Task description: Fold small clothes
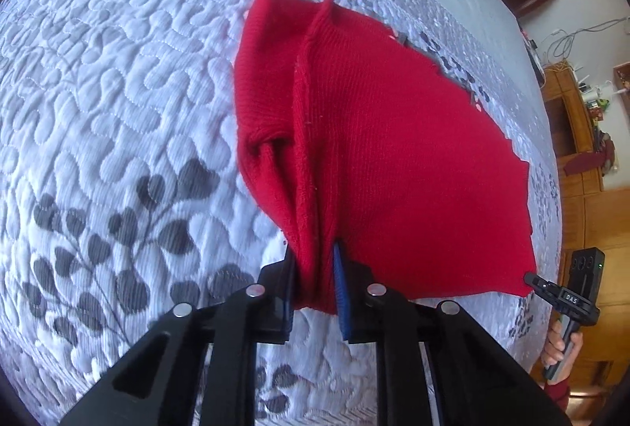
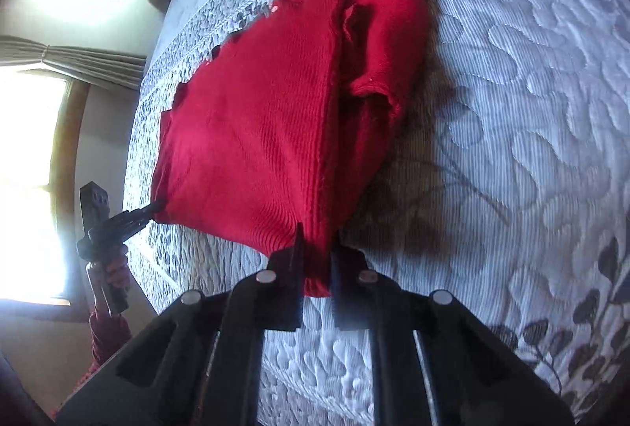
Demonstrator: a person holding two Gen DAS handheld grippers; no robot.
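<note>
Red knit garment pinched at adjacent corners by the jaws of left gripper and right gripper; even tension is best kept while it is lowered onto the quilted bed.

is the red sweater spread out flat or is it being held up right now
Held up: both tongs, left and right, pinch corners of the red sweater, stretched above the quilt.

Black gripper w/ blue pads, silver screws
</note>
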